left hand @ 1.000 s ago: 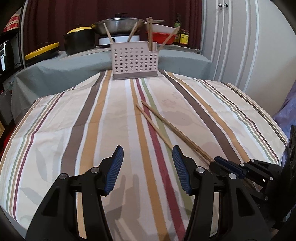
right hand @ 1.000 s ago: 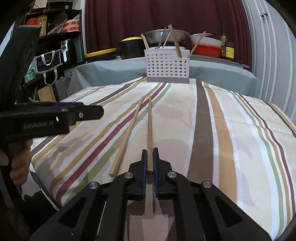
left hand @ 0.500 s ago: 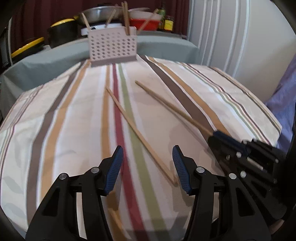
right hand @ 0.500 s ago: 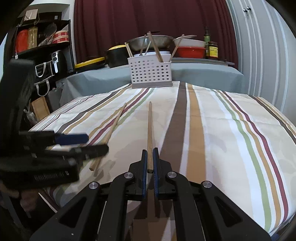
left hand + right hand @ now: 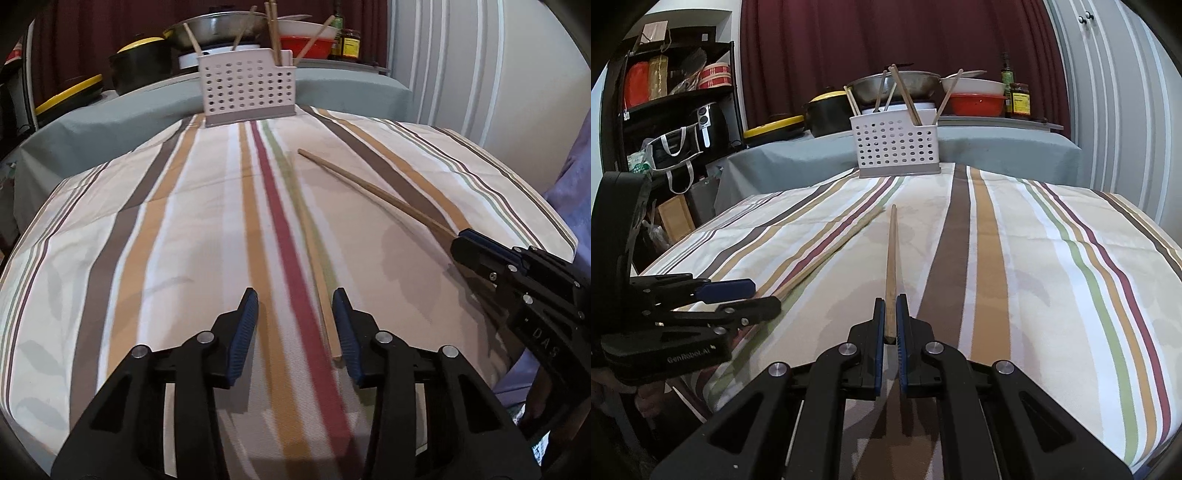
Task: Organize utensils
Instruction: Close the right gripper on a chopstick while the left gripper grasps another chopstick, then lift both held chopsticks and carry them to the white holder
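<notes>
- Left wrist view: my left tongs (image 5: 295, 325) are at the bottom middle of the frame, spread wide and holding nothing.
- A loose chopstick (image 5: 320, 273) lies flat on the striped surface (image 5: 129, 221). Its near end sits between my two tips, close to the right tip, though I cannot tell if it touches it.
- The long way of this stick runs straight up the frame, away from me, toward the white holder (image 5: 248, 88) at the top middle. So it points the same way my tongs point.
- At the right edge I see my right tongs (image 5: 467, 240), clamped on the end of a second chopstick (image 5: 376, 188). That stick slants up and to the left.
- Right wrist view: my right tongs (image 5: 891, 321) are at the bottom middle, squeezed tight on the held chopstick (image 5: 892, 266). It sticks straight out ahead and looks lifted a bit off the surface.
- Its far tip points at the holder (image 5: 895, 147) in the upper middle, well apart from it. Other chopsticks already stand in there.
- At the lower left, my left tongs (image 5: 746, 295) sit over the end of the loose chopstick (image 5: 831, 247), which slants up to the right.
- I think the left hand is nearer the loose stick. The tips only need to close on it, but it lies off to one side, so it may slip.
</notes>
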Demonstrator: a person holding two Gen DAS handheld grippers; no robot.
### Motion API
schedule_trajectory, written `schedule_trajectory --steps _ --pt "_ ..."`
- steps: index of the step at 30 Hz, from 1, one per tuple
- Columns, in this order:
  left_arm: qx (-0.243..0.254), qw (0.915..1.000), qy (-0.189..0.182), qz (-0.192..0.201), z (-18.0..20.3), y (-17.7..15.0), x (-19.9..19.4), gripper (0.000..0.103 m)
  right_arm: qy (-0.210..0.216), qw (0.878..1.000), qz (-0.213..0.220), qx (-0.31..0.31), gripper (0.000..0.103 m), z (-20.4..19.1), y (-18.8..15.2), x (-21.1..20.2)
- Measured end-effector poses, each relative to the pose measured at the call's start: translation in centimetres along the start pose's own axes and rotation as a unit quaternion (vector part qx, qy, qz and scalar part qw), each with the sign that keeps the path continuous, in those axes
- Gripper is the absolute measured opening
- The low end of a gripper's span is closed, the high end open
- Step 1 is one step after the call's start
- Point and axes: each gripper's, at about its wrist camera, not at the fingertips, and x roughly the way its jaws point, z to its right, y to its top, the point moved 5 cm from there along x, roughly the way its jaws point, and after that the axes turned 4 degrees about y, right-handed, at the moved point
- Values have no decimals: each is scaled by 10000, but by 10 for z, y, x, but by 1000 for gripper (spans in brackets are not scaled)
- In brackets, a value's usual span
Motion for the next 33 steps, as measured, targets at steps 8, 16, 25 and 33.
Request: schedule_trajectory --steps 8,16,25,33 --pt "82 9997 -174 125 -6 -6 -5 11 -58 9999 -70 -91 7 -4 0 3" --pt "-14 9994 -274 189 -10 -8 -6 6 -95 9997 -140 -149 7 -8 1 7" --pt "-57 9993 -175 334 -14 -5 -11 6 -119 9998 -78 -157 7 -8 3 6" --pt "52 9983 -56 569 -13 2 -19 6 -116 9998 -35 -154 7 -7 5 4"
